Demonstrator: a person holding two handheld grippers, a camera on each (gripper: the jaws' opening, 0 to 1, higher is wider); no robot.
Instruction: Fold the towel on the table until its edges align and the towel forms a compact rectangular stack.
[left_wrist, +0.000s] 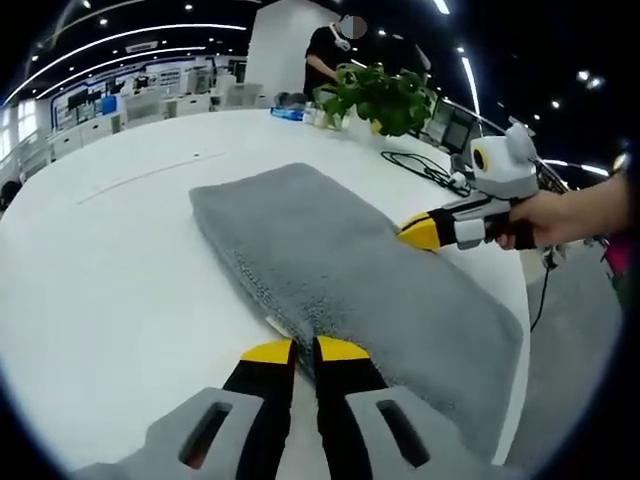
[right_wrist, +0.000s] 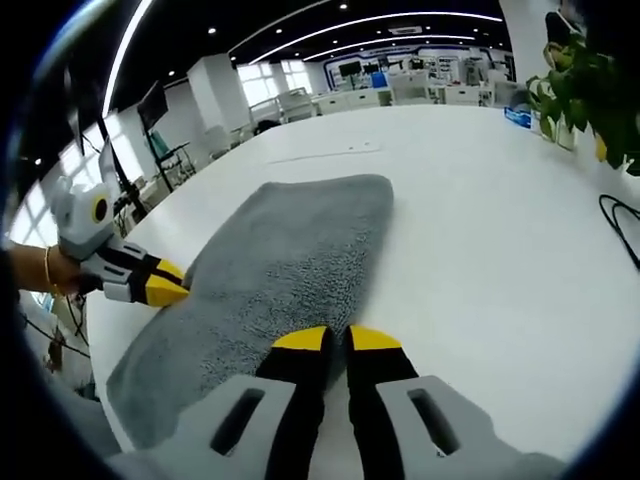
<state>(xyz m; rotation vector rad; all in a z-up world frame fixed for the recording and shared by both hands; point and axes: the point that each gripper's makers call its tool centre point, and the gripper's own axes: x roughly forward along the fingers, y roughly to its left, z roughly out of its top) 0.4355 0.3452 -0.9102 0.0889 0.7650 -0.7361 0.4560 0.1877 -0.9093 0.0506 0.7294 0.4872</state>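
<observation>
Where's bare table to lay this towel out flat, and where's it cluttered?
Free: the wide white table beyond the grey terry towel's far long edge in the left gripper view, up to the faint seam. Crowded: the far end, with the green leafy plant and black cable, near the right tongs.

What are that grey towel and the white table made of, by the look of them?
The grey towel looks like soft terry or microfibre cloth: a matt, nubbly pile. The white table seems a smooth, hard laminate or painted top with a faint sheen; which one is unclear.
</observation>
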